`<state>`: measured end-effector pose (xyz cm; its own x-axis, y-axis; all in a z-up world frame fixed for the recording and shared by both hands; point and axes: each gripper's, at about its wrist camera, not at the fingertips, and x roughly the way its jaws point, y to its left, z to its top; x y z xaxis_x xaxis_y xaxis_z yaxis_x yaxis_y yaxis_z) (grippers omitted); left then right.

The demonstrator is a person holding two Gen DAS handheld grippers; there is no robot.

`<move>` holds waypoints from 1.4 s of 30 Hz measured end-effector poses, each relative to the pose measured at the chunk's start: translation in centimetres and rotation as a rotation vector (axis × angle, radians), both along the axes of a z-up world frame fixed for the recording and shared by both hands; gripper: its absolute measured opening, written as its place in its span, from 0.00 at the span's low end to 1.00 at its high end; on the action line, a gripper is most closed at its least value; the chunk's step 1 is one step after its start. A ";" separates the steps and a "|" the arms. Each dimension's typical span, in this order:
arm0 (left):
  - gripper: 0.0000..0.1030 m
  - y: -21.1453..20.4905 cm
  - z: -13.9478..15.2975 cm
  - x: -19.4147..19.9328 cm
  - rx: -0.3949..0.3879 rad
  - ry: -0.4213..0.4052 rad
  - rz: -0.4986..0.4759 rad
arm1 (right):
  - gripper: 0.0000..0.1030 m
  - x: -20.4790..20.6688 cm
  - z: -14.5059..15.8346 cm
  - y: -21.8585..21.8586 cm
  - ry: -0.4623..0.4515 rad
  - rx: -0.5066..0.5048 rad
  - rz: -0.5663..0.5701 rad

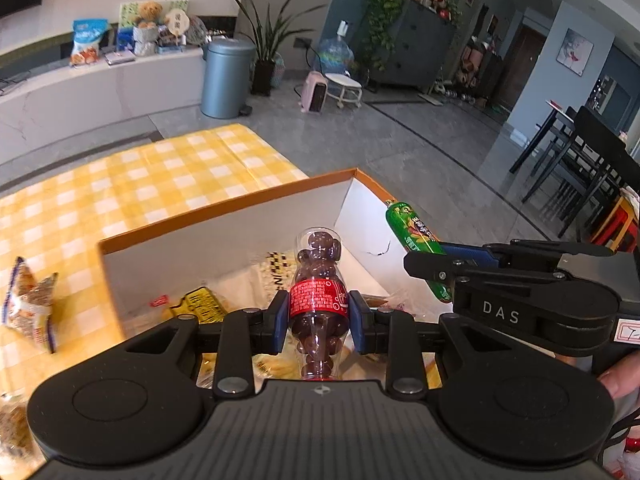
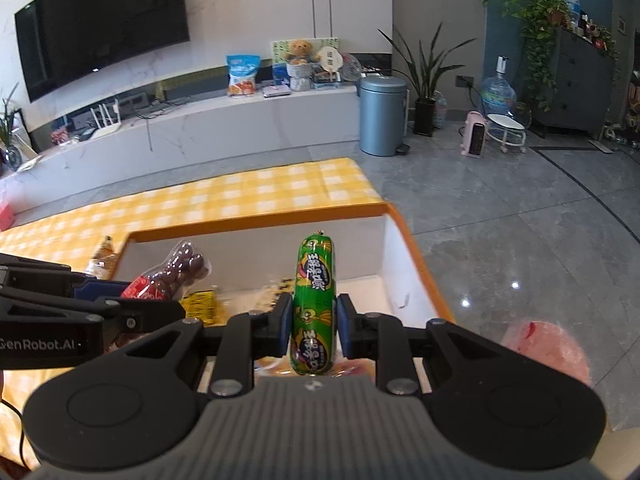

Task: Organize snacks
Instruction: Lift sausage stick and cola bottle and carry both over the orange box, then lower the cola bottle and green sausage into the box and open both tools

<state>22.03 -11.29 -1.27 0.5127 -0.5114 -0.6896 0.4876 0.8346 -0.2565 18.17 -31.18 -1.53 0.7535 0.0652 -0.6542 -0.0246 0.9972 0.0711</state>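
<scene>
My left gripper [image 1: 319, 314] is shut on a clear bottle of chocolate balls [image 1: 318, 280] with a red label, held above the open orange-rimmed box [image 1: 224, 210]. My right gripper [image 2: 314, 322] is shut on a green sausage stick [image 2: 315, 304], also held over the box [image 2: 256, 226]. The right gripper shows at the right of the left wrist view with the sausage [image 1: 416, 240]. The left gripper and its bottle [image 2: 172, 272] show at the left of the right wrist view. Several snack packets [image 1: 202, 304] lie inside the box.
The box sits at the right end of a table with a yellow checked cloth [image 1: 140, 176]. A snack bag [image 1: 30, 304] lies on the cloth left of the box. A pink bag [image 2: 548, 344] is at the lower right. Grey floor lies beyond.
</scene>
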 end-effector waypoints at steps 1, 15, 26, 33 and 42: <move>0.33 -0.4 -0.1 0.3 0.003 0.006 -0.004 | 0.21 0.4 -0.2 -0.3 0.007 -0.003 -0.003; 0.33 -2.9 -2.8 4.8 0.041 0.110 0.018 | 0.21 6.2 -3.1 -1.7 0.082 -0.041 0.028; 0.33 -3.7 -5.1 7.2 0.075 0.197 0.034 | 0.21 8.6 -5.5 -1.1 0.157 -0.098 0.095; 0.33 -4.0 -6.5 8.0 0.114 0.247 0.032 | 0.20 9.5 -6.9 -0.2 0.215 -0.153 0.115; 0.44 -4.0 -6.3 8.0 0.139 0.252 0.037 | 0.22 9.4 -6.3 0.3 0.206 -0.194 0.114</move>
